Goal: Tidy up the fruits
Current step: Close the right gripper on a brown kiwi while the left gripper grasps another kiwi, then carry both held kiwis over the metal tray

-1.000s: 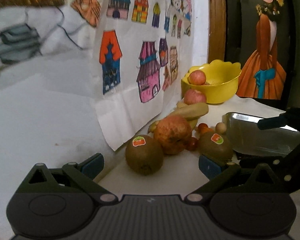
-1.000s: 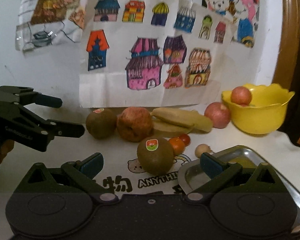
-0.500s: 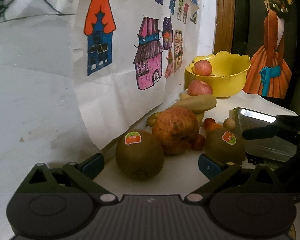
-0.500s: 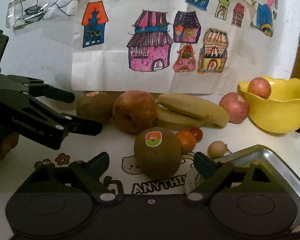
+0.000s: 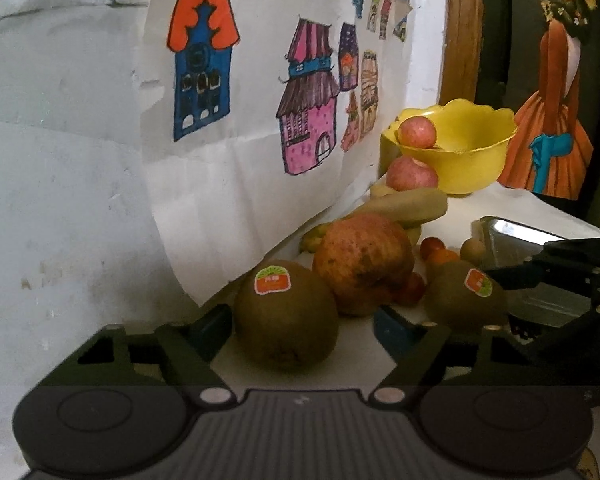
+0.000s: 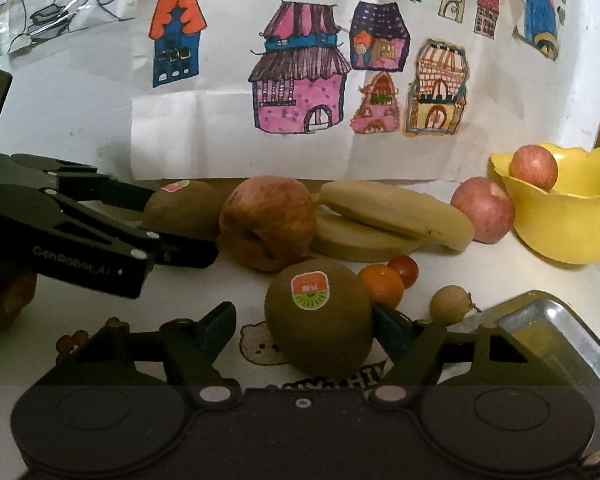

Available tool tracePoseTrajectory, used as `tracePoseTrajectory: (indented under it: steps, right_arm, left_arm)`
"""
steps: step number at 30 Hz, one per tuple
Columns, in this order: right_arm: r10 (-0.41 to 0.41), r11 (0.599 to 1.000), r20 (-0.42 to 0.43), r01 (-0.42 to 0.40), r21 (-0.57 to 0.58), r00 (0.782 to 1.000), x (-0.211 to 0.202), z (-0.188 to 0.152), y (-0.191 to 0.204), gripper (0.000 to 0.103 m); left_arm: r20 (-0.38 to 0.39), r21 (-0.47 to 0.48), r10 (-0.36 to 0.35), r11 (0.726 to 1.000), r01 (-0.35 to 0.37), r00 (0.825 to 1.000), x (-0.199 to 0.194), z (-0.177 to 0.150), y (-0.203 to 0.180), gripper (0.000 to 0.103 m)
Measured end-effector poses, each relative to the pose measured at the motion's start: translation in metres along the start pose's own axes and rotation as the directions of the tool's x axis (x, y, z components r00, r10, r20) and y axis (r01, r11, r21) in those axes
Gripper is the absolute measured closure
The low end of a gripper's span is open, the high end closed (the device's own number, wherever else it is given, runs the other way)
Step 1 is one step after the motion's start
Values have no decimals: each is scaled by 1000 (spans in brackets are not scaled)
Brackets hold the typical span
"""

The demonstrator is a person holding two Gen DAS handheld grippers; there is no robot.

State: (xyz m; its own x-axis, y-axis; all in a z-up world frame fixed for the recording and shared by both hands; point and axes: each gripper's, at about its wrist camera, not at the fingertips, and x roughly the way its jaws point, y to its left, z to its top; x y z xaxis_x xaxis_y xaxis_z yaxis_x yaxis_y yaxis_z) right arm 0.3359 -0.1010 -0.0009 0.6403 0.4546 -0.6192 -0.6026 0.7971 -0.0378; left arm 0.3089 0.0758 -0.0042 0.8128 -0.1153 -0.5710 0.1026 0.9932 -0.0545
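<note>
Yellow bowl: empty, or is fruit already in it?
Not empty. One red apple sits inside the yellow bowl, showing above its rim; a second apple lies outside, beside it.

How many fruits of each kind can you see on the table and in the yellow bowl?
Kiwis: 2
Apples: 3
Bananas: 2
Small tomato-like fruits: 2
Small tan fruit: 1
Total: 10

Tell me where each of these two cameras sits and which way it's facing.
Left wrist: behind the left tool, facing along the wall toward the yellow bowl; a kiwi sits between its open fingers.
Right wrist: behind the right tool, facing the wall drawings; a second kiwi sits between its fingers.
Shared: bowl, pomegranate, both kiwis, and each view shows the other tool.
</note>
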Motion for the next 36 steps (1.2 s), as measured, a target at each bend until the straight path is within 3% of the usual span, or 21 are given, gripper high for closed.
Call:
tracePoseTrajectory:
  steps: [8, 10, 15, 23, 36]
  right_arm:
    - [-35, 999, -10, 35, -8, 999, 3, -1, 0, 38]
    - [-45, 999, -5, 44, -5, 999, 3, -2, -1, 43]
    - [-44, 999, -3, 44, -1, 999, 2, -2, -2, 44]
    - [-13, 999, -9, 13, 33, 1000, -10, -8, -1, 44]
    - [-41, 995, 38, 37, 91, 998, -64, -27, -10, 44]
  left_arm:
    - [-10, -18, 52, 999, -52, 999, 2, 0, 2, 42]
    - [-8, -15, 55, 998, -55, 998, 2, 0, 2, 42]
    - [-6, -12, 55, 998, -55, 998, 0, -1, 1, 43]
    - [-14, 12, 1, 1000, -1, 1000, -10, -9, -12, 43]
    - [-68, 36, -124, 991, 127, 990, -29, -12, -56, 43]
